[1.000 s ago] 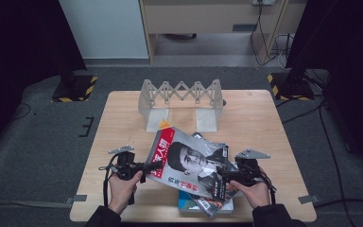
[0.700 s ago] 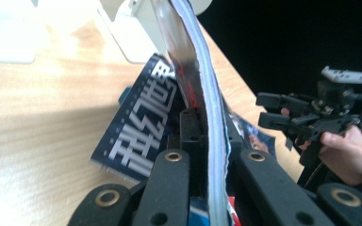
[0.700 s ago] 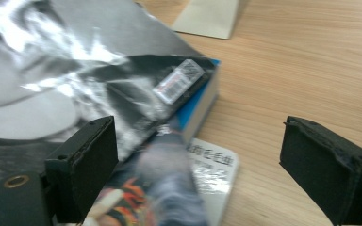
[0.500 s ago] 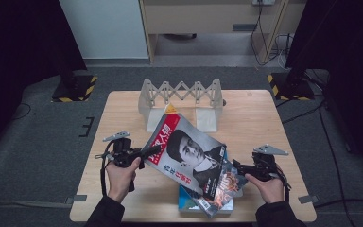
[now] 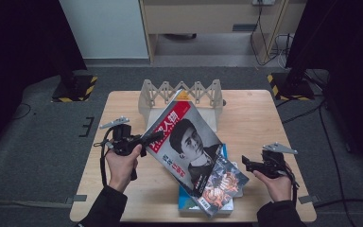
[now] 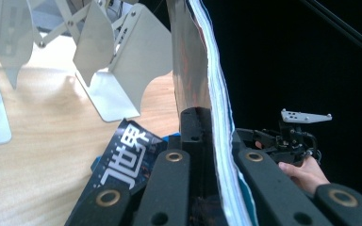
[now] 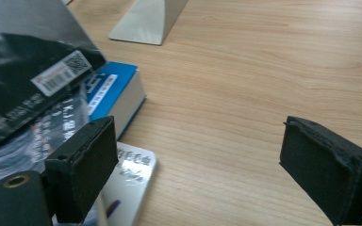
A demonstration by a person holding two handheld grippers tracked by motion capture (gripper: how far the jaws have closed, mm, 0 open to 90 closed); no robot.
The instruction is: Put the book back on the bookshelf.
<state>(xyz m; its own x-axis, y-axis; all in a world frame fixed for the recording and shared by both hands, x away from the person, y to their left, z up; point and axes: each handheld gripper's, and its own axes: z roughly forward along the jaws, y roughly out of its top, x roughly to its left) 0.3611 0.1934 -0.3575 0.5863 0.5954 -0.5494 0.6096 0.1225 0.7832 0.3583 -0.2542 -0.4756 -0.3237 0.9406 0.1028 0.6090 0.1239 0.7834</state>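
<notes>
A glossy magazine with a red masthead and a black-and-white portrait on its cover (image 5: 185,137) is held tilted above a light wooden table (image 5: 255,118), pinched at its left edge by the left gripper (image 5: 152,139), whose black jaws are clamped on the pages (image 6: 217,141). Its lower corner overlaps a colourful magazine (image 5: 222,182) that lies on a blue-covered book (image 7: 115,92) near the table's front edge. The top corner reaches up before a pale grey metal accordion-style book rack (image 5: 160,92) at the table's back. The right gripper (image 5: 246,163) hovers just right of the stack, its jaws (image 7: 198,165) spread wide, gripping nothing.
</notes>
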